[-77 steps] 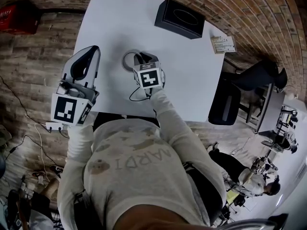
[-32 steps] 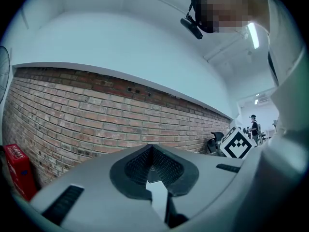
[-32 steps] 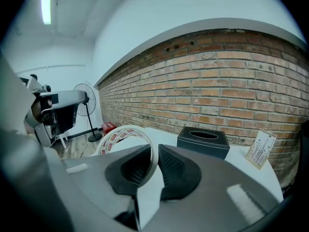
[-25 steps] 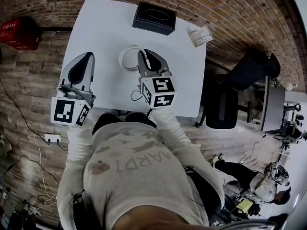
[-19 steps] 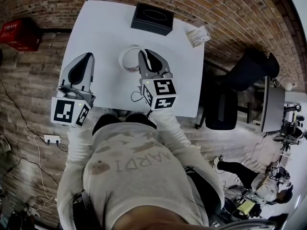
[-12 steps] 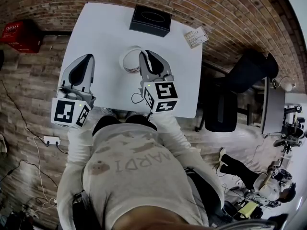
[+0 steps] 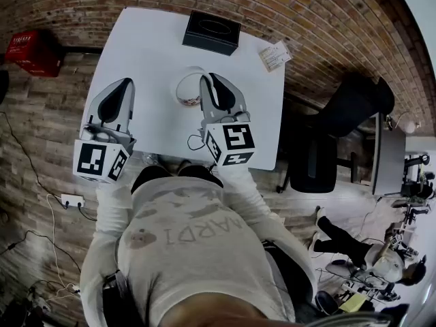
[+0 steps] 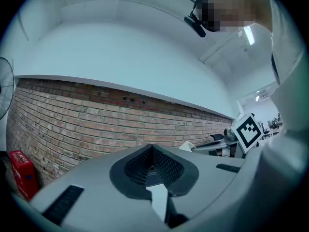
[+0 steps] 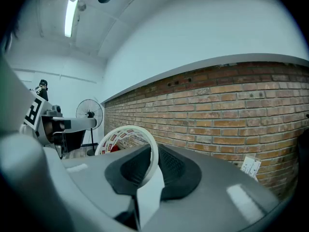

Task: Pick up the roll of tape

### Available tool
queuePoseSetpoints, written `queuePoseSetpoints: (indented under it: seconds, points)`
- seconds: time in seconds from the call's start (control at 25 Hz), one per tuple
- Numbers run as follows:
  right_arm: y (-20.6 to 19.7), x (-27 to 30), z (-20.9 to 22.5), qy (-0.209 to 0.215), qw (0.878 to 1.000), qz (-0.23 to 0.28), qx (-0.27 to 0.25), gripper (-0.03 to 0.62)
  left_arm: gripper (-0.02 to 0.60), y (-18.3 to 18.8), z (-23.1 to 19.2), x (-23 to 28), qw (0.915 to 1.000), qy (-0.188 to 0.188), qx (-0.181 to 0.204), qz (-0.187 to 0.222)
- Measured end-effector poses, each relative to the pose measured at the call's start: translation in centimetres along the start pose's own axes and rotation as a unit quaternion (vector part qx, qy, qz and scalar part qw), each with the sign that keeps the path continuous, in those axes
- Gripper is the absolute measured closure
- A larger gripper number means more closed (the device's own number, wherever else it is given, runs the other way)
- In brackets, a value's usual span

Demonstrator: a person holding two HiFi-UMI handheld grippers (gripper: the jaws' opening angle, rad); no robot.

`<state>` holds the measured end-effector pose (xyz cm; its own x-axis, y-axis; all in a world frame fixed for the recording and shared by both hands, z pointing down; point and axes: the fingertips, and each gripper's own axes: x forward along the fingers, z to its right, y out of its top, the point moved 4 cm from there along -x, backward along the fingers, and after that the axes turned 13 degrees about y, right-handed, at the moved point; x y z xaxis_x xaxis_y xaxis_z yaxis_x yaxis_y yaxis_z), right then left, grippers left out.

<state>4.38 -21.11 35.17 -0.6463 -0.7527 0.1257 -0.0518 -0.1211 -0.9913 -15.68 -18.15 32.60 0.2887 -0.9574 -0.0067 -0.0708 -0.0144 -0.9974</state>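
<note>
Roll of tape [image 9: 126, 133] (lower part hidden) pinched in right gripper [image 7: 208, 82] jaws | left gripper [image 7: 124, 85] jaws together, empty

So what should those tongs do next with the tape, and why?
Probably lift the right tongs slightly higher, without loosening: they pinch one wall of the white roll of tape, which seems only just off the white table.
</note>
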Motion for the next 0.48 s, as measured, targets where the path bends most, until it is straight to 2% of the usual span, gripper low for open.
queuePoseSetpoints:
  seconds: [0.48]
  points:
    - [2.1,-3.0,-0.2,0.012,0.998,0.05,-0.027,0.533,0.575,0.7,2.0,-1.1,0.9999,0.009,0.006,0.009]
